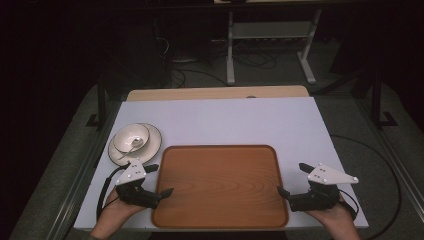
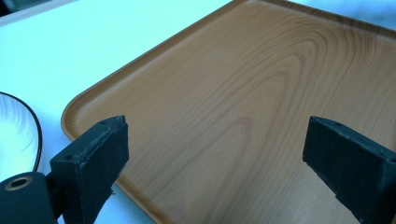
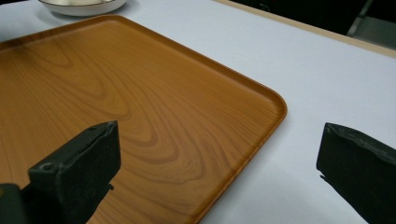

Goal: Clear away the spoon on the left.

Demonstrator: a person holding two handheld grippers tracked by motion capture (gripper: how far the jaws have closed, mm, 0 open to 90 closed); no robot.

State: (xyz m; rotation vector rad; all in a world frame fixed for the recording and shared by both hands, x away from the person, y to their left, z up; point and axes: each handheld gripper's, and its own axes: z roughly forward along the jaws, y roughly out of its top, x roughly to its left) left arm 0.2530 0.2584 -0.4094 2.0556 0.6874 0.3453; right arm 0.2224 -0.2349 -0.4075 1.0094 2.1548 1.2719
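Wood-grained and orange-brown, the tray [image 1: 220,187] lies flat on the white worktop [image 1: 225,120], close to the near edge and roughly centred between the two hands. The left gripper [image 1: 161,179] sits at the tray's left rim with its jaws spread wide; in the left gripper view one jaw hangs over the near left corner of the tray [image 2: 261,112] and the other over its bare surface, with nothing between them. The right gripper [image 1: 292,178] sits at the right rim, jaws likewise spread (one over the wood, the other over the white worktop beside it), and the rounded corner of the tray [image 3: 140,107] lies between them in the right gripper view. Neither gripper presses on the rim.

Just beyond the tray's far left corner stands a cream plate [image 1: 152,145] with a dark edge line. A bowl [image 1: 131,136] rests on it, and a spoon [image 1: 131,148] lies across the bowl with its handle pointing toward the left gripper. The plate is near the tray but apart from it.
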